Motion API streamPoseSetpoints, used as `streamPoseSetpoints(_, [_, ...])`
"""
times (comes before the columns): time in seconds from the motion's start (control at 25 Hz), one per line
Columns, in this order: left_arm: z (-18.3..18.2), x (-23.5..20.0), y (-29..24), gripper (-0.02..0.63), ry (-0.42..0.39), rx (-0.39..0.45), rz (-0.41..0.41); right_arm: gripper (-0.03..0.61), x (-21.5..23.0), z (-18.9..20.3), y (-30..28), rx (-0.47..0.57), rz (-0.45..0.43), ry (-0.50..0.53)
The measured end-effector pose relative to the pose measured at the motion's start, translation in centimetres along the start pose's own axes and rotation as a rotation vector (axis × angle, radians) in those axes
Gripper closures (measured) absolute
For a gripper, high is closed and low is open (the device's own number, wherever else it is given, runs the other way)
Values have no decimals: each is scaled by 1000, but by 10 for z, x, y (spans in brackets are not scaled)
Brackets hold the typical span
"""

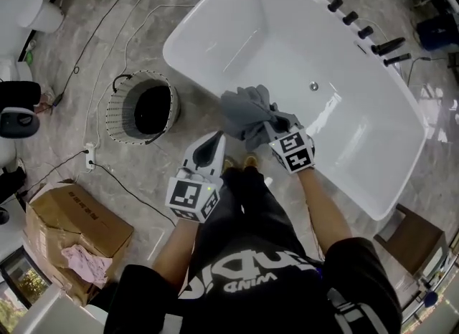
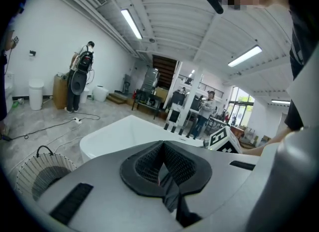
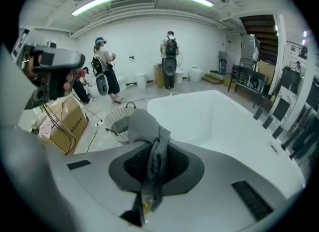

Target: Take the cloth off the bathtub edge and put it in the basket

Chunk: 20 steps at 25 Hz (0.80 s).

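The right gripper (image 1: 277, 129) is clamped on the grey cloth (image 1: 247, 110), which bunches just ahead of its jaws over the bathtub (image 1: 287, 53) rim, and the wire basket (image 1: 117, 116) lies well to its left, past the closed, empty left gripper (image 1: 212, 149).

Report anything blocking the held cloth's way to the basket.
Nothing visible does. The crumpled grey cloth, clamped in the right claw, hangs over the white bathtub's rim; the round white wire basket stands open on the floor left of it. The shut left claw sits beside that path.
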<state>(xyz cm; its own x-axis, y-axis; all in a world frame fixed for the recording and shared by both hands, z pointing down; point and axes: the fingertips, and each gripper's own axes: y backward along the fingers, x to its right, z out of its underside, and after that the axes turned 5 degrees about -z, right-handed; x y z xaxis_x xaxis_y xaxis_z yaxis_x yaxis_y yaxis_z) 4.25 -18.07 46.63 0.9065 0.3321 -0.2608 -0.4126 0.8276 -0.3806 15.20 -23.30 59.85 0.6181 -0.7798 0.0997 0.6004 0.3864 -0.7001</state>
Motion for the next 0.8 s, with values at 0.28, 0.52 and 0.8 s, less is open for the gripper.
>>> streamPoseSetpoints(0.28, [-59, 24, 41, 600, -24, 74, -9, 543, -10, -108, 116, 247, 57, 55])
streamPoseSetpoints(0.52, [-93, 36, 78, 600, -58, 138, -21, 543, -29, -205, 203, 439, 88, 133])
streamPoseSetpoints(0.8, [-109, 38, 99, 600, -46, 189, -93, 543, -41, -272, 255, 565, 70, 223])
